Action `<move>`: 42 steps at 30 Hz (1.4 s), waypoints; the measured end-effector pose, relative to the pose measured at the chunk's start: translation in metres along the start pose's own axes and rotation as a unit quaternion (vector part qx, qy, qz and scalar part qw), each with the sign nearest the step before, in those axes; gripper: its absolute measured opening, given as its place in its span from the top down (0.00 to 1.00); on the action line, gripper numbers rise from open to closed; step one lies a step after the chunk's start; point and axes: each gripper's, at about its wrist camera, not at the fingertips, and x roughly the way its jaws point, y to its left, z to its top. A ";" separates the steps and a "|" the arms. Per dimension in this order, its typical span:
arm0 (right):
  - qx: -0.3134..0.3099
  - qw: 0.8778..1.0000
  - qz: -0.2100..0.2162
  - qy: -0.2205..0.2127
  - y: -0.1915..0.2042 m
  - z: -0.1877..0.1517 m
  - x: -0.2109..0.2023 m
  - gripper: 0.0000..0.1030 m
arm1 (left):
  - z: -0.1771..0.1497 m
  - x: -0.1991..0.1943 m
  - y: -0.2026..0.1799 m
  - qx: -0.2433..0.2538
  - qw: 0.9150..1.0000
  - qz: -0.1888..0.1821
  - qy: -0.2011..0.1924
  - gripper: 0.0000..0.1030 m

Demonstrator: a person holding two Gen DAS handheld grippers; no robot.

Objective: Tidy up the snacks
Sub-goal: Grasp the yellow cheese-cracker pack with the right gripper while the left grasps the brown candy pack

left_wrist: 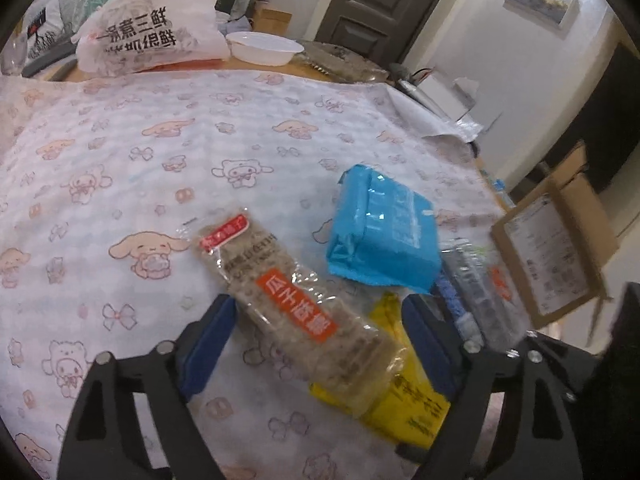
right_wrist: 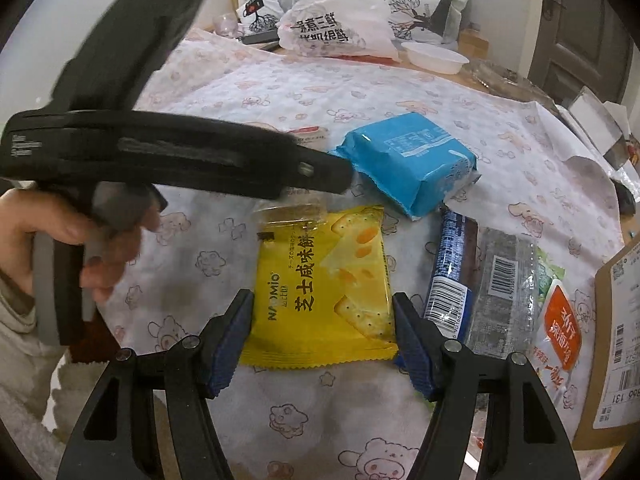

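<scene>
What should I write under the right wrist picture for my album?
Open right tongs straddle a yellow cracker packet on a cartoon tablecloth, beside a blue packet.

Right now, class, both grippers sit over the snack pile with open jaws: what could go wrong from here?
1. The clear cracker pack lies across the yellow cheese-cracker packet; lifting either could drag the other.
2. The right gripper straddles the yellow packet close beside the dark blue pack, so closing might clip it.
3. The left gripper works just above the same pile; the two could collide.
</scene>
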 end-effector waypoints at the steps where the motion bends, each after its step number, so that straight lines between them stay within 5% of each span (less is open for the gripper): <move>1: 0.001 1.000 0.001 0.000 -0.001 0.000 0.000 0.37 | 0.000 0.001 -0.003 0.007 1.000 0.012 0.000 0.22; 4: 0.003 1.000 -0.003 -0.001 -0.002 -0.001 -0.001 0.37 | -0.003 0.000 -0.003 0.021 0.999 0.035 -0.006 0.37; 14: 0.003 1.000 -0.015 -0.005 -0.003 -0.002 -0.005 0.37 | -0.027 -0.028 0.025 0.040 0.998 0.050 0.000 0.57; 27: 0.006 1.000 -0.012 -0.012 -0.006 0.010 0.000 0.37 | -0.014 -0.019 0.028 0.032 0.996 0.085 -0.018 0.47; 30: 0.001 1.000 -0.006 -0.013 -0.005 0.014 0.004 0.37 | -0.009 -0.013 0.027 0.044 0.992 0.115 -0.025 0.61; 42: -0.006 1.000 0.010 -0.026 0.003 0.019 -0.001 0.37 | -0.020 -0.035 0.035 0.039 0.995 0.088 -0.031 0.62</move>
